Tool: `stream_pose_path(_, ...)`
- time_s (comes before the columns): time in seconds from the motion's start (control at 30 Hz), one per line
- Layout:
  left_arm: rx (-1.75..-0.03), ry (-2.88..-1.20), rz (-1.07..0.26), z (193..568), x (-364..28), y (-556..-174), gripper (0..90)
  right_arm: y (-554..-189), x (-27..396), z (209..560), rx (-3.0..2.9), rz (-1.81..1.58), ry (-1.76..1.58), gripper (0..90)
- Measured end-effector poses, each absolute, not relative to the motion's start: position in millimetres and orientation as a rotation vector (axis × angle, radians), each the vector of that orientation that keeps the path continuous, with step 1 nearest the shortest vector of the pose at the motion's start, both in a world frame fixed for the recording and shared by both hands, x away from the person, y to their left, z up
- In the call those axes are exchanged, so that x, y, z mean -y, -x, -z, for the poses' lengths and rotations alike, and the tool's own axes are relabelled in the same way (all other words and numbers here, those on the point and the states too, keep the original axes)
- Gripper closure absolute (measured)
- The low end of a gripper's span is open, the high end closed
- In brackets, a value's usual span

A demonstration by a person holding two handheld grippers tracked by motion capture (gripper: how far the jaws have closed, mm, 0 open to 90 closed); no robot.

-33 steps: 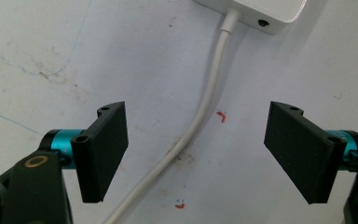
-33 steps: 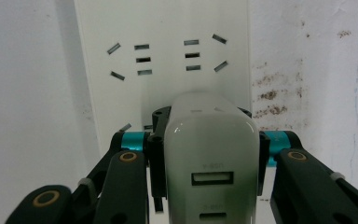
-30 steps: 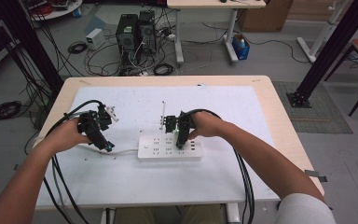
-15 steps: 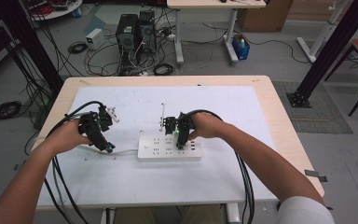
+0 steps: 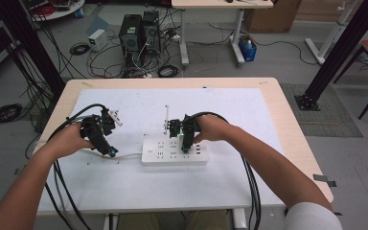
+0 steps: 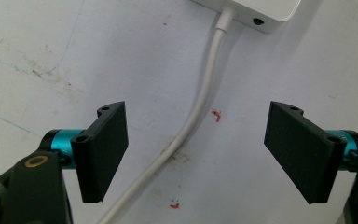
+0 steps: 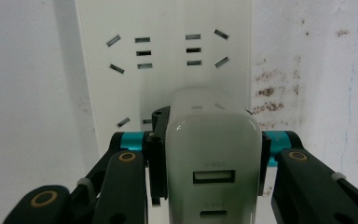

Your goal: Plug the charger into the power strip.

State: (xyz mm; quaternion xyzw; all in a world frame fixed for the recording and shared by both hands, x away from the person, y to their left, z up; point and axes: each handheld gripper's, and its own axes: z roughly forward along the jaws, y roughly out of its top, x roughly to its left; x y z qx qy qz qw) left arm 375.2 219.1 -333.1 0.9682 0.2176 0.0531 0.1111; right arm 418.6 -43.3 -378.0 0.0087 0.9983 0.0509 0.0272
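Holding the charger point(image 7: 209, 154) tight between my right tongs point(image 7: 207, 158), I have it standing on the strip point(image 7: 163, 60), at a socket near its end. Whether it is fully in, I cannot tell. My left tongs point(image 6: 198, 154) stay spread over the cord point(image 6: 191, 130), touching nothing. Left: to let go of the charger

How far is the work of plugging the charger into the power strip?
Done: the right gripper is shut on the white charger, directly over the power strip. In hand: pressing it into a socket; full seating cannot be told. Left: letting go. The left gripper stands open astride the strip's cord.
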Motion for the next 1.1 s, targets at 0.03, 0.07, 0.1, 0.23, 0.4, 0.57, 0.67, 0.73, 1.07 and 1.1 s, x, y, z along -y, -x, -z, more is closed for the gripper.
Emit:
stream_pose_path(0.03,-0.636,-2.846,-0.157,333.3,-219.0,-375.1,21.7,-418.0,43.1,378.0,-3.081,-0.152,-0.022,61.9)
stream_pose_path(0.07,-0.638,-2.845,-0.159,333.4,-218.9,-375.0,21.7,-417.2,42.6,377.9,-3.077,-0.148,-0.014,62.1)
stream_pose_path(0.1,-0.636,-2.846,-0.157,333.3,-218.9,-375.2,21.7,-416.0,42.0,378.1,-3.066,-0.143,-0.010,62.1)
stream_pose_path(0.23,-0.638,-2.837,-0.164,332.3,-218.9,-375.1,21.7,-407.7,40.4,378.9,-3.012,-0.124,0.049,62.3)
stream_pose_path(0.4,-0.630,-2.846,-0.165,331.6,-219.2,-374.3,21.7,-418.1,42.1,378.5,-3.083,-0.145,-0.043,62.3)
stream_pose_path(0.57,-0.643,-2.836,-0.162,332.6,-220.1,-375.6,21.7,-417.3,40.7,379.0,-3.080,-0.142,-0.056,62.4)
stream_pose_path(0.67,-0.631,-2.835,-0.161,332.9,-217.4,-376.4,21.7,-411.3,38.7,379.3,-3.038,-0.124,-0.002,62.5)
stream_pose_path(0.73,-0.624,-2.834,-0.163,333.2,-215.9,-375.5,21.7,-413.1,37.9,379.1,-3.051,-0.114,-0.003,62.5)
stream_pose_path(1.07,-0.650,-2.819,-0.166,333.6,-220.9,-372.6,21.7,-420.1,37.6,379.4,-3.102,-0.110,-0.030,62.5)
stream_pose_path(1.1,-0.642,-2.824,-0.165,333.5,-221.4,-372.7,21.7,-421.4,36.6,379.5,-3.112,-0.099,-0.033,62.6)
